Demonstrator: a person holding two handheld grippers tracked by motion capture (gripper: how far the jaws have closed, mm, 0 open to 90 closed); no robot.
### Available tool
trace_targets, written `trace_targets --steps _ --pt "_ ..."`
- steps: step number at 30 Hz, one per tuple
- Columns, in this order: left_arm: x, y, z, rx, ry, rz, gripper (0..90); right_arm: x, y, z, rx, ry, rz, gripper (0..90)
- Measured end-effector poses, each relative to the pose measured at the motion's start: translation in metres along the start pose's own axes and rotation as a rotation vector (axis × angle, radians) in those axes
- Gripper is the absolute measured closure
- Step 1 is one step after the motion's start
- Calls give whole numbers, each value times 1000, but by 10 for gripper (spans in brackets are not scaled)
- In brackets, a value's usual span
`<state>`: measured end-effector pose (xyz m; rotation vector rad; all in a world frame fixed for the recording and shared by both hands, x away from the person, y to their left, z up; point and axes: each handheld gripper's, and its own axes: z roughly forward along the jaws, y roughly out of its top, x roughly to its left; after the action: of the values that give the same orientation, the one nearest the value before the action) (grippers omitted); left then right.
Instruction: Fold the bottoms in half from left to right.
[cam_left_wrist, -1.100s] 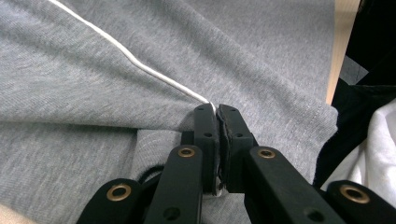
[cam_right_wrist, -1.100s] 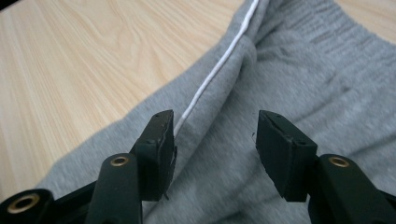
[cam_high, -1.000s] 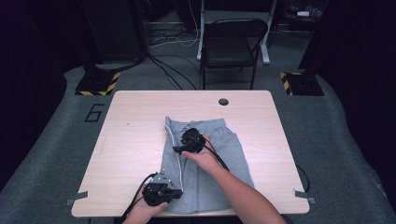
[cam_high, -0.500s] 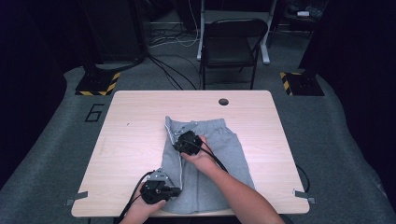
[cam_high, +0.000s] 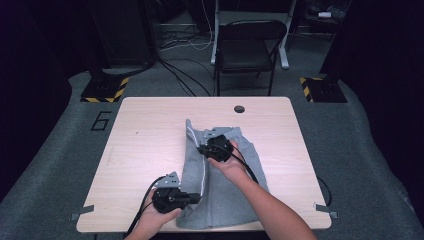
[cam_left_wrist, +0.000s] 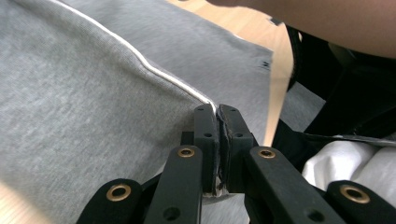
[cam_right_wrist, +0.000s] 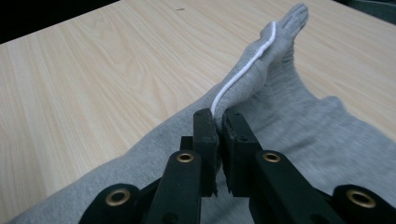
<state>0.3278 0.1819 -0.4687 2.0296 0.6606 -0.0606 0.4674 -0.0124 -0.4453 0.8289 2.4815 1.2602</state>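
Grey shorts (cam_high: 225, 195) lengthwise along table depth; both grippers' fingers (cam_left_wrist: 205, 135) clamped on white-piped edge.

Big digit "6" (cam_high: 101, 120) marked on the grey floor mat (cam_high: 60, 150), off to the left gripper's (cam_high: 192, 198) far left; nothing else legible.

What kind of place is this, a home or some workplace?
Probably a lab or recording studio, not a home. A lone wooden table stands on grey floor mats with a painted number, loose cables run past a folding chair, and yellow-black striped stand bases sit against dark surroundings.
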Motion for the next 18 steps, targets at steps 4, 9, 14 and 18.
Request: trace_targets --steps 4,9,14,18 --pt "-6 12 15 -3 -51 7 865 -7 -5 -22 -34 -31 8 843" --pt "-11 27 30 -5 -101 24 865 -22 -17 -47 -41 -64 44 842" --pt "-15 37 50 21 -111 49 864 -38 -34 -60 -23 -96 94 841" --pt "-15 36 68 61 -114 52 863 -46 -51 -59 18 -117 115 839"
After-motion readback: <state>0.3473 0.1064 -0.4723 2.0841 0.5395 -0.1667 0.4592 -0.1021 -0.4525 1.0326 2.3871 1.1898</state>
